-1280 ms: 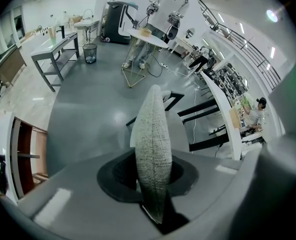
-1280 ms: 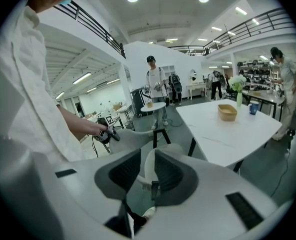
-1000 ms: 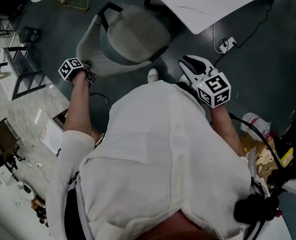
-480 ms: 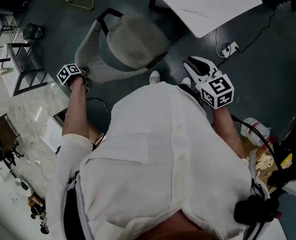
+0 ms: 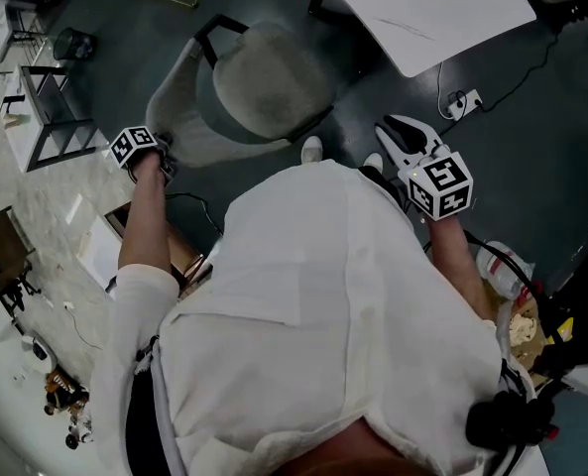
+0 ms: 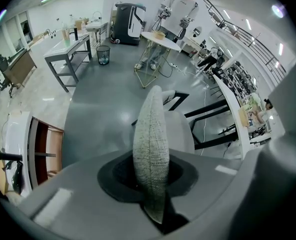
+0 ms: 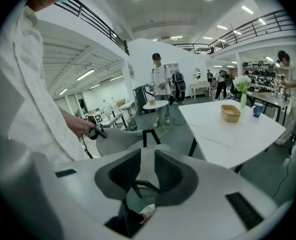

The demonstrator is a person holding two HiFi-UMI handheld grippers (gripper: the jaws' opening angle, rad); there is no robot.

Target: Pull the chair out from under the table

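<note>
Dark grey floor (image 5: 531,117) fills the head view, with the white surface (image 5: 442,13) at the top right. The grey chair (image 5: 264,87) stands just beside its corner, the seat seemingly clear of the overhang already. The left tongs (image 5: 161,163) sit at the chair's back, on the side away from the surface. The right tongs (image 5: 401,135) hang well apart from the chair, on its other side, over bare floor.

The left gripper view shows those jaws clamped on the woven backrest edge (image 6: 151,144), which runs upright between them.

The right gripper view shows its jaws standing apart with nothing between them, the chair lying beyond.

To finish well, the pull should probably run level and straight away from the surface. A firm grip would keep the fabric edge from slipping, and the chair's legs should slide rather than tip.
</note>
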